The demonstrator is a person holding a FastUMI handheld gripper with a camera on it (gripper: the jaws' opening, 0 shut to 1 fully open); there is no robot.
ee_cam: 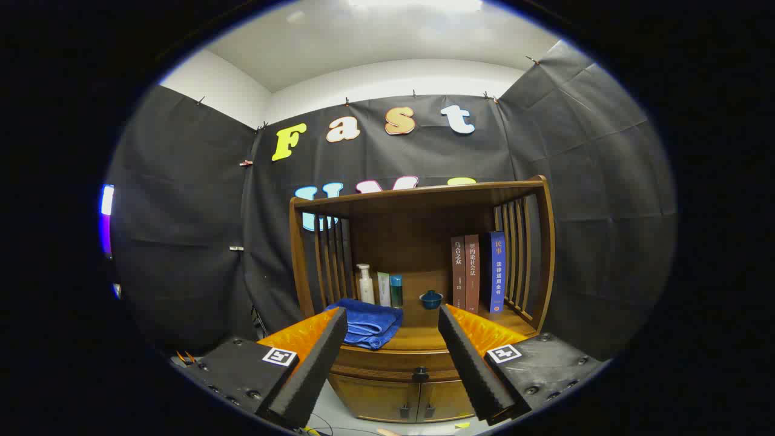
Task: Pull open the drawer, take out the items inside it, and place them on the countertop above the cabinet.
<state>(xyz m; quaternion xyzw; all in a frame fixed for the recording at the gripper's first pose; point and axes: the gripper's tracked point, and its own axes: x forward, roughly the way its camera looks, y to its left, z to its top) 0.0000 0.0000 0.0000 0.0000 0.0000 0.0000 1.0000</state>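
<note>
Tongs point(392, 357) wide apart, holding nothing, well short of the cabinet point(418, 387). Drawer point(393, 361) shut, its dark knob point(420, 373) between the fingers, beyond them. Risk: small knob may slip the pads; blue towel point(370, 324) crowds the worktop point(424, 338).

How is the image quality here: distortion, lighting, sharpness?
Gripper view: strong fisheye bends the wooden cabinet; even overhead light with glare on the ceiling; blue towel and books sharp; the open tool, empty, stays in focus before the drawer knob.
</note>
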